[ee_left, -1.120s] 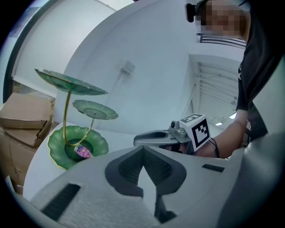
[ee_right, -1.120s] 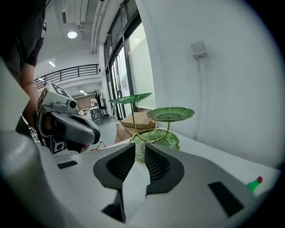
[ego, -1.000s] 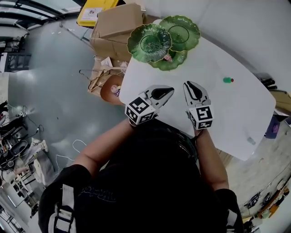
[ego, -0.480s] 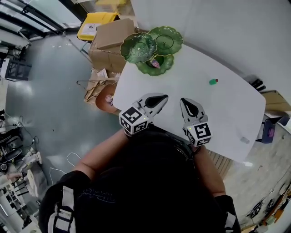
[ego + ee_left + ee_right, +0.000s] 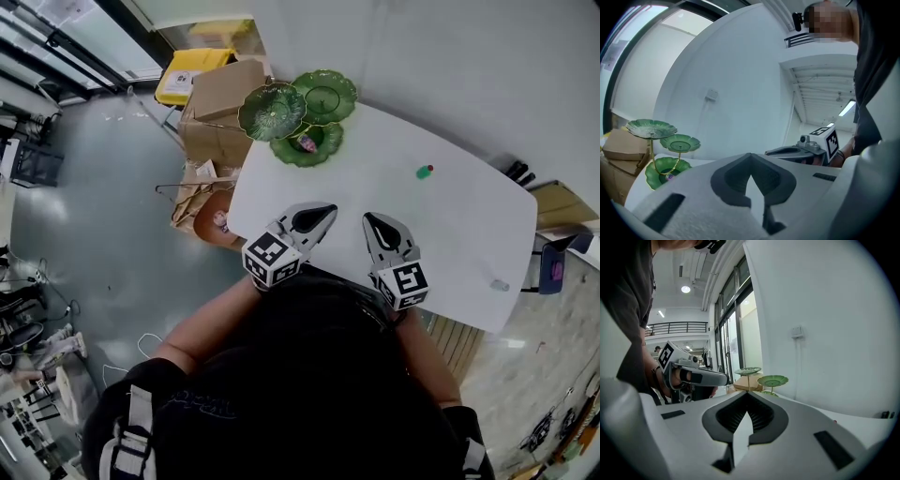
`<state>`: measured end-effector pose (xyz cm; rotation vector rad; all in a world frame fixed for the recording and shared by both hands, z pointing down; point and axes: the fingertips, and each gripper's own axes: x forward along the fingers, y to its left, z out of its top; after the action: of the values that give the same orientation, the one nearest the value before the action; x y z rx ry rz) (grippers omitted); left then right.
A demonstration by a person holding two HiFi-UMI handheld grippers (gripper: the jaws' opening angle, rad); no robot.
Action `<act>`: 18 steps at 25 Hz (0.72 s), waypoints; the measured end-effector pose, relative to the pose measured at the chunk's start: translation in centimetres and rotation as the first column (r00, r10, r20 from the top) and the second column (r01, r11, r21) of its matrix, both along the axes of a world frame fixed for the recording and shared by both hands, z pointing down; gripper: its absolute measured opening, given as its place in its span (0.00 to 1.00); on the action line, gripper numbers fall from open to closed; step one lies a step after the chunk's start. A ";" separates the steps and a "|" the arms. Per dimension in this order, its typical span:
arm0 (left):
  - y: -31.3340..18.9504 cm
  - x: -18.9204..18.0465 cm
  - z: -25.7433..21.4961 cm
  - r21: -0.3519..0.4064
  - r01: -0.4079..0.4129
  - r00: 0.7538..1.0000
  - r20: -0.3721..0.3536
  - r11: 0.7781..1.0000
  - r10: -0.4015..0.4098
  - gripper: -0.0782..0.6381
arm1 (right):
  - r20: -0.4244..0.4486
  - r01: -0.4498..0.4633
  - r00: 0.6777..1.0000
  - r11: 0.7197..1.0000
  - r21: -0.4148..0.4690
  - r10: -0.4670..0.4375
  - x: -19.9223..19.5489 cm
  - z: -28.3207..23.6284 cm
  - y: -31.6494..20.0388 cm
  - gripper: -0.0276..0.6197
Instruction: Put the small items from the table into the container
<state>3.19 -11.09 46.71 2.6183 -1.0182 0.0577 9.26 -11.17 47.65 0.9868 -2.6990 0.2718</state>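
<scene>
One white surface (image 5: 450,225) is seen, bare over most of its top, so that the small things on it are easily picked out. At its far left corner one container (image 5: 272,111) is stood: a green stand of three leaf-shaped dishes carried at different heights on thin stems. It is probably kept at the corner so that the middle of the surface is left free for reaching.

Two tools are held side by side over the near edge of the surface, close to the person's body and well apart from every item. The jaws of the left tool (image 5: 328,210) are brought together with nothing between them, and the same is shown for the right tool (image 5: 368,219): its jaws are closed and empty. Both are pointed roughly towards the far side. This is judged to be a carrying posture between picks, not a grasp.

Three small items can be counted. One pink item (image 5: 306,143) is already laid in the lowest dish. One green item with a red end (image 5: 424,172) is left on the surface, to the right of the container and well apart from it. One pale item (image 5: 499,284) lies near the right edge; what it is cannot be made out. Two items are therefore judged yet to be collected.
</scene>
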 end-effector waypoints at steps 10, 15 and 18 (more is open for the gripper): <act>0.2 0.3 -1.0 0.030 -0.073 0.997 -0.027 0.997 0.074 0.12 | 0.001 -0.061 0.998 0.998 0.004 0.061 0.4 -0.3 -0.2 0.07; -0.4 0.4 -1.3 0.019 -0.164 0.985 -0.053 0.986 0.165 0.12 | -0.018 -0.153 0.988 0.988 0.001 0.153 1.0 -0.5 -0.5 0.07; -0.6 0.2 -1.8 0.025 -0.229 0.971 -0.065 0.973 0.230 0.12 | -0.021 -0.217 0.976 0.976 -0.011 0.216 0.7 -0.4 -0.4 0.07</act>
<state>3.36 -11.68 44.94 2.7217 -0.6919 0.0143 9.92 -11.53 47.23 1.2748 -2.5692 0.3179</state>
